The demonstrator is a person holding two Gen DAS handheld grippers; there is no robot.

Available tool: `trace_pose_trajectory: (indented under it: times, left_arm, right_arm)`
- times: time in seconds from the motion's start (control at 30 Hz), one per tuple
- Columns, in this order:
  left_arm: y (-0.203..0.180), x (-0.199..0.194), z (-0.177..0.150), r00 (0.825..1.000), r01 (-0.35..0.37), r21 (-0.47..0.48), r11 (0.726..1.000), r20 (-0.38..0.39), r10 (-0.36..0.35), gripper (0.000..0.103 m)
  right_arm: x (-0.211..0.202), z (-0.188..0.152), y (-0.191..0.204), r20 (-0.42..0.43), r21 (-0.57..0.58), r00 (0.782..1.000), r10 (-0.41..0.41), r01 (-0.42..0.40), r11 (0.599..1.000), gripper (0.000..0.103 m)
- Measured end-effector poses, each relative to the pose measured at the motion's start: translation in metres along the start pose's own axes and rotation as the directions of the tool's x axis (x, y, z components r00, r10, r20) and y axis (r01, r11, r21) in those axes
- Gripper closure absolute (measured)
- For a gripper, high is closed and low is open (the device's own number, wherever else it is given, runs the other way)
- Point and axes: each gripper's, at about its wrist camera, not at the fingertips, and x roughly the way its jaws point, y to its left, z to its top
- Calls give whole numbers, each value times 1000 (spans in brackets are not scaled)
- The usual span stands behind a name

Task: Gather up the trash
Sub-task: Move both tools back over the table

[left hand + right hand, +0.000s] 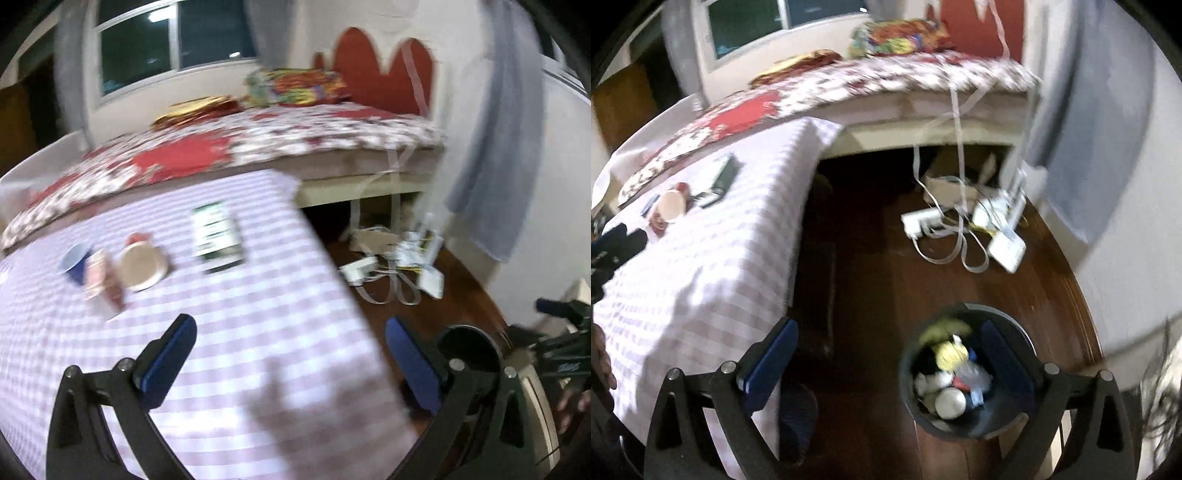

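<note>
My left gripper hangs open and empty over the pink-checked tablecloth. On the far part of the table lie a blue cup, a pinkish wrapper, a white paper plate and a green-and-white box. My right gripper is open and empty above the wooden floor, its right finger over a dark round bin. The bin holds a yellow item, a white cup and other scraps. The same plate and box show at the left.
A bed with a red-patterned cover stands behind the table. White power strips and tangled cables lie on the floor by the bed. A grey curtain hangs at the right. A dark slipper lies by the table's hanging cloth.
</note>
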Motion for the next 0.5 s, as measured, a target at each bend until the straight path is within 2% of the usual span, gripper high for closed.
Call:
trace_pose_trajectory:
  times: [0.13, 0.27, 0.4, 0.5]
  left_arm:
    - [64, -2, -2, 995, -99, -116, 988, -18, 98, 0]
    - [119, 0, -10, 993, -121, -222, 968, -35, 116, 0]
    - [155, 2, -18, 983, -183, -261, 948, -49, 177, 1]
    - [177, 6, -21, 979, -202, -282, 938, -50, 196, 9]
  right_arm:
    - [-1, 25, 41, 28, -60, 998, 59, -57, 997, 2]
    - [-1, 49, 87, 50, -133, 992, 114, -106, 985, 2]
    - [-1, 70, 133, 57, -209, 986, 156, -141, 968, 2]
    - [-1, 87, 170, 74, -273, 979, 191, -165, 948, 2]
